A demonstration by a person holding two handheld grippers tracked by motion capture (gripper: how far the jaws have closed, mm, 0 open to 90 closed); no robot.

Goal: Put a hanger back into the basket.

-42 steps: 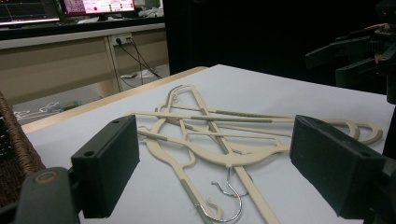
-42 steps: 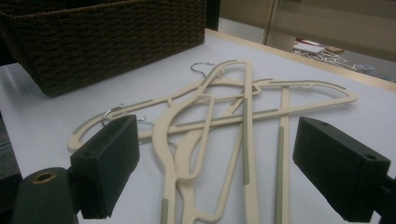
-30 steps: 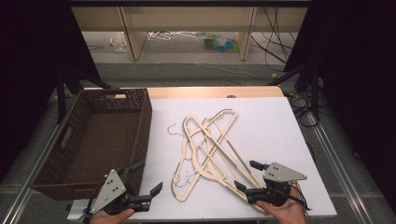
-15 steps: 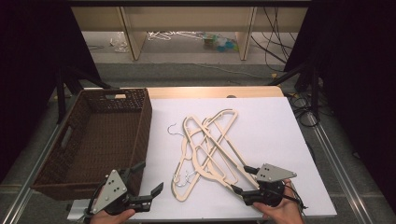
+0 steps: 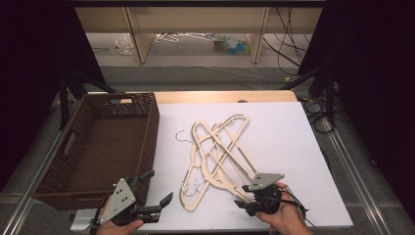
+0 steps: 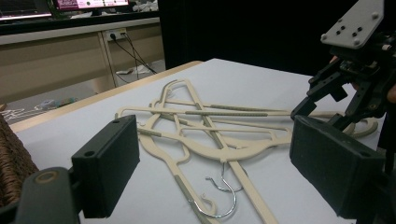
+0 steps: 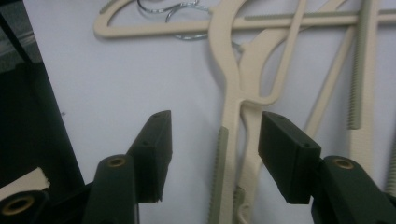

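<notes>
The right gripper [image 7: 212, 154], jaws just closing, straddles a hanger [image 7: 231, 140] arm without gripping; the left gripper [image 5: 159, 193] hovers wide open.

Lab or recording studio. Black curtains [image 5: 29, 73] hang on both sides, well beyond the left gripper [image 5: 147, 196]. Loose cables [image 5: 288, 34] trail over the floor far ahead of it. Monitors [image 6: 88, 3] sit on a desk [image 6: 70, 32] beyond it.

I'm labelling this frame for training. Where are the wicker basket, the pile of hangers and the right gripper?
wicker basket [image 5: 147, 128]: high view, on its right wall.
pile of hangers [image 5: 215, 161]: high view, on a cream arm mid-pile.
right gripper [image 7: 215, 144]: right gripper view, between its jaws, astride a hanger arm.
</notes>
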